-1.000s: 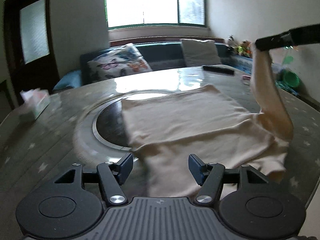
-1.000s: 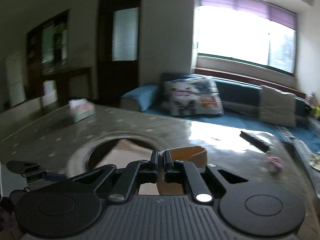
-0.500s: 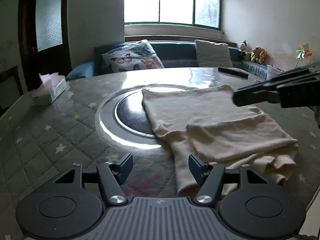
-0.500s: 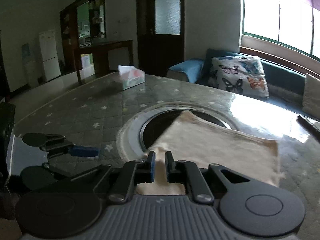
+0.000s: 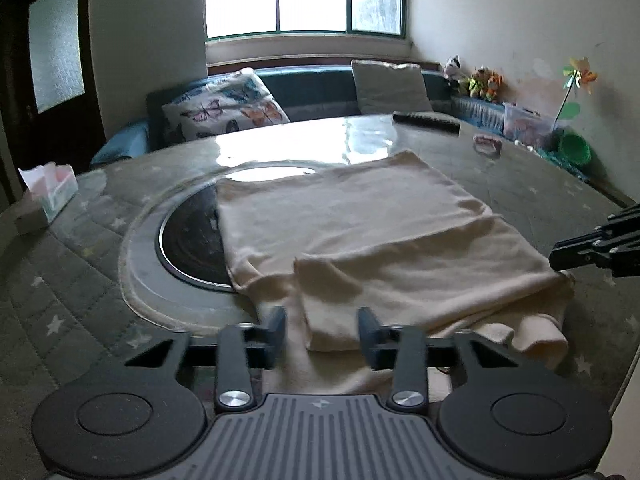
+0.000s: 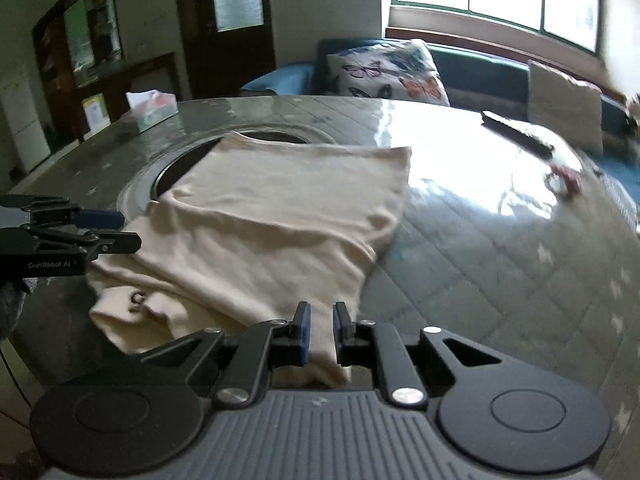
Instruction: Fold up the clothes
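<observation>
Released garment [image 6: 280, 216] beneath retreated right gripper [image 6: 319, 330]

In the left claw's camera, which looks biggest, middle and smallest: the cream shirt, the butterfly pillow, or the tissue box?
Largest to smallest, as they look in the left wrist view:
1. cream shirt
2. butterfly pillow
3. tissue box

The shirt lies nearest the camera and the pillow sits far back, so these are looks only, not true sizes.
</observation>
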A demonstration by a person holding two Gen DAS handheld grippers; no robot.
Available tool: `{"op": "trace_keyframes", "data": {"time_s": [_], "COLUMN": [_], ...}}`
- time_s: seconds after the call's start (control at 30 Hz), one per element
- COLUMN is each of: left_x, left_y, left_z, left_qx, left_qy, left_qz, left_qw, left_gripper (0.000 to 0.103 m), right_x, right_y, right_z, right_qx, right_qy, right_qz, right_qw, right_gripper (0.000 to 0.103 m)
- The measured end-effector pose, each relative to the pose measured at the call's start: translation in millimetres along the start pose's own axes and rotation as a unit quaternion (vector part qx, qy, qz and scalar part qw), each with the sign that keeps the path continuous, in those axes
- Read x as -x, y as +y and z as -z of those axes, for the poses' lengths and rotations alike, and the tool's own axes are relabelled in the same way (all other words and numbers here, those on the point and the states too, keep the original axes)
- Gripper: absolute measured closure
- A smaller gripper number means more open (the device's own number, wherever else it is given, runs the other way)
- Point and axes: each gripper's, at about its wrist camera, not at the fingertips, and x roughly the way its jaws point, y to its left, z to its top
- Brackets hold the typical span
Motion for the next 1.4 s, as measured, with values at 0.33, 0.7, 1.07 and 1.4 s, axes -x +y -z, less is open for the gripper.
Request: {"op": "trace_keyframes", "data": {"time_s": [0.33, 0.7, 1.07, 1.4], "left_x": [10.8, 9.9, -20.4, -32.8], "left_y": [-1.5, 6.8, -4.9, -5.5], "left_z": [-3.1, -3.4, -27.6, -23.4], "left_qx": [-0.002, 0.006, -0.022, -0.049], "left_qy": [-0.005, 0.012, 0.014, 0.017], "left_qz": [-0.018, -0.036, -0.009, 0.002], "left_qw": [0.9998, 0.9993, 0.9996, 0.9986], "left_gripper": [0.101, 0.098, 0.094, 0.081], "right_x": [-0.1, -51.5, -60.6, -56.0], "right_y": [-11.2, -9.7, 10.6, 36.6], "right_z": [-1.8, -39.6, -48.9, -33.6], "right_qx": [0.010, 0.008, 0.040, 0.081], "right_qy": [-0.009, -0.022, -0.024, -0.014], "right_qz": [-0.003, -0.021, -0.031, -0.054], "right_qw": [1.000, 0.999, 0.998, 0.995], "right_gripper": [0.092, 0.091, 0.084, 0.066]}}
